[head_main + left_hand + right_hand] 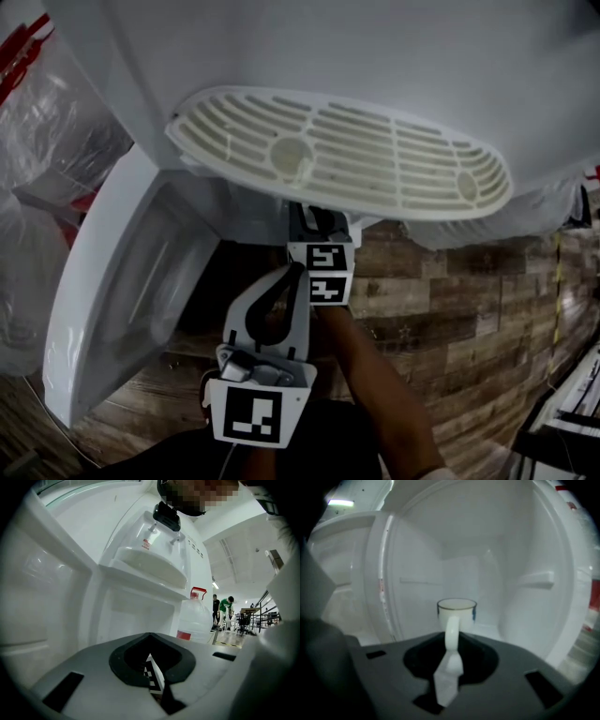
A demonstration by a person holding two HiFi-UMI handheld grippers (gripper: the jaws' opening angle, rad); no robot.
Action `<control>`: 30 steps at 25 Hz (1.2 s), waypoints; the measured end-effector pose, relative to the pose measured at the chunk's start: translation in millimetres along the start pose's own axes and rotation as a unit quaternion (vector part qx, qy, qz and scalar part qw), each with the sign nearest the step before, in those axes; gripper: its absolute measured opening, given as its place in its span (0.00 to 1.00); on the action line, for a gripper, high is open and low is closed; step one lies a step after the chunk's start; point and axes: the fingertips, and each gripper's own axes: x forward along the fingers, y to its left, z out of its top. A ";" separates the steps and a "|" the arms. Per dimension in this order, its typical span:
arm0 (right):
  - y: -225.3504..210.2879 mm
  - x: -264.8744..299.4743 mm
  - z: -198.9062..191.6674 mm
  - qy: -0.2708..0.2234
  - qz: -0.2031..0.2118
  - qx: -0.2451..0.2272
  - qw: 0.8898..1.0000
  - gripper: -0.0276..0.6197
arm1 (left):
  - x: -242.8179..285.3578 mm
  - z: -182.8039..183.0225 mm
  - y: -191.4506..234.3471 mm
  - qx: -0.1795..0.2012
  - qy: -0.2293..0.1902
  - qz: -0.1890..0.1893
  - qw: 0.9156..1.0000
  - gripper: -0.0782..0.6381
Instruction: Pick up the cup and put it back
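Listing what we see: left gripper [150,639], jaws closed together on nothing, beside the open door [112,291]. Right gripper [451,644], jaws pinched on the handle of the cup [457,607], upright inside the white cabinet [417,564] beneath the drip tray [337,150].

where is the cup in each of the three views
Head view: not in it; the drip tray overhangs the spot where the right gripper reaches in.
Left gripper view: not in it.
Right gripper view: centre, the cup stands upright in the cabinet, with its handle between the jaws.
Shared landmark: the white dispenser, seen in all three views.
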 end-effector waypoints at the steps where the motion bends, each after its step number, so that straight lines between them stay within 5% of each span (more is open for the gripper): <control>1: 0.5 -0.5 2.3 -0.002 -0.001 -0.003 1.000 0.18 | -0.4 -0.7 0.1 0.000 0.001 0.001 1.000 0.12; 30: 3.3 -36.1 9.0 -0.006 0.007 -0.013 1.000 0.17 | -6.2 0.2 -1.9 0.004 0.000 0.020 1.000 0.12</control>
